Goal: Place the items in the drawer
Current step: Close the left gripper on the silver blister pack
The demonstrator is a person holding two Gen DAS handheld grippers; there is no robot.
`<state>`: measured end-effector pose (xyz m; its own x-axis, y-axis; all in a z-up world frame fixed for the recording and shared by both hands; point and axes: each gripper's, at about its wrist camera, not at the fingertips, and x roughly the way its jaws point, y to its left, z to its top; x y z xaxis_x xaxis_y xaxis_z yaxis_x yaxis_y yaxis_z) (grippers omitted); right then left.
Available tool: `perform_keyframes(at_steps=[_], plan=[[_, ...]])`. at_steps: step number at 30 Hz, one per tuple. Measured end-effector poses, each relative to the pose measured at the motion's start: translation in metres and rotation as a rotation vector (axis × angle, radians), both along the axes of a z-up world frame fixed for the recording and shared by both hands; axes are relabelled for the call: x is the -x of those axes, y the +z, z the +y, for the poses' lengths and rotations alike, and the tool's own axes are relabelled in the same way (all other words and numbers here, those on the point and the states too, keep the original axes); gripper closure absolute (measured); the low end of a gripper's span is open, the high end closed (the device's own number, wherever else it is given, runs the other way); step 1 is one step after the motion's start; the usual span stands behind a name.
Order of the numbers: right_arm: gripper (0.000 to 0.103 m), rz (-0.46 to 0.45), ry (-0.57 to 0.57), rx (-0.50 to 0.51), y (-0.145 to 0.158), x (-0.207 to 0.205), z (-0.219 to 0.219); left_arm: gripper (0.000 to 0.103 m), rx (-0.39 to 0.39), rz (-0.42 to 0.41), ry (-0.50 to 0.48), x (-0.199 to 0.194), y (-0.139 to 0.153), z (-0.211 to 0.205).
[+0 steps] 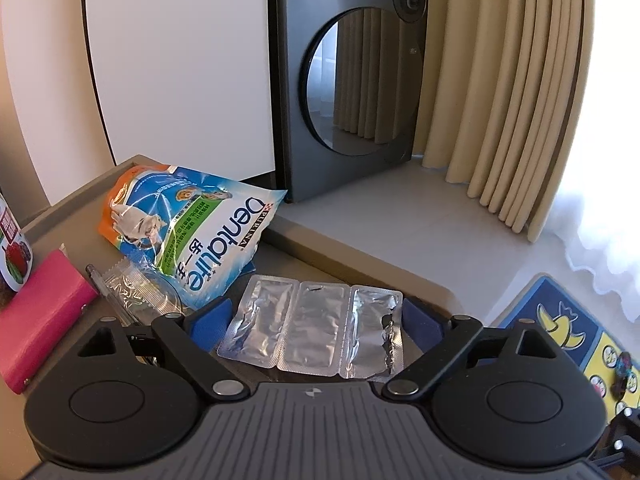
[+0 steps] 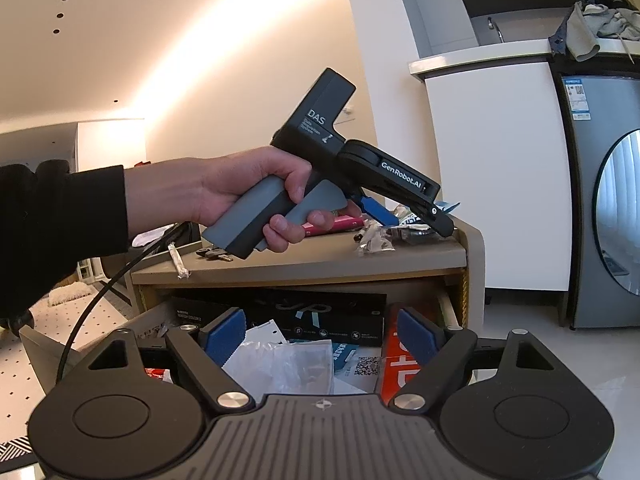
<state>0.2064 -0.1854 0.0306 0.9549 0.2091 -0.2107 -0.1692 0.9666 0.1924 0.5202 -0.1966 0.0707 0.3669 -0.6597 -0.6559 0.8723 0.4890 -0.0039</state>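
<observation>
Peering into the open drawer (image 2: 160, 312), I see boxes and plastic bags; my right gripper (image 2: 322, 336) gapes, left gripper (image 1: 316, 320) brackets a foil blister strip (image 1: 316, 330), contact unclear.

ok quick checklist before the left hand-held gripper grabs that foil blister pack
1. Left hand-held gripper open: ok, its fingers stand on either side of the foil blister pack.
2. Pack lying flat on the cabinet top: ok.
3. Fingers touching the pack: cannot tell.
4. Pet treat bag apart from the pack: ok.
5. Drawer open: ok, already cluttered.
6. Right hand-held gripper empty and open, over the drawer: ok.
</observation>
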Motion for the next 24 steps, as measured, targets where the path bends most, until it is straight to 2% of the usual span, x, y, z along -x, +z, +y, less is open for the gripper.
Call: perform_keyframes(at_steps=[12,15,24], plan=[[0.017,0.010,-0.001,0.018,-0.002,-0.004,0.002,0.009,0.055,-0.057,0.031,0.017,0.020,0.013],[0.017,0.011,-0.005,0.025,-0.003,-0.004,0.003,0.009,0.089,-0.063,0.044,0.023,0.029,0.020],[0.017,0.012,-0.013,0.065,-0.005,-0.003,0.006,0.009,0.120,-0.135,0.075,0.054,0.046,0.050]])
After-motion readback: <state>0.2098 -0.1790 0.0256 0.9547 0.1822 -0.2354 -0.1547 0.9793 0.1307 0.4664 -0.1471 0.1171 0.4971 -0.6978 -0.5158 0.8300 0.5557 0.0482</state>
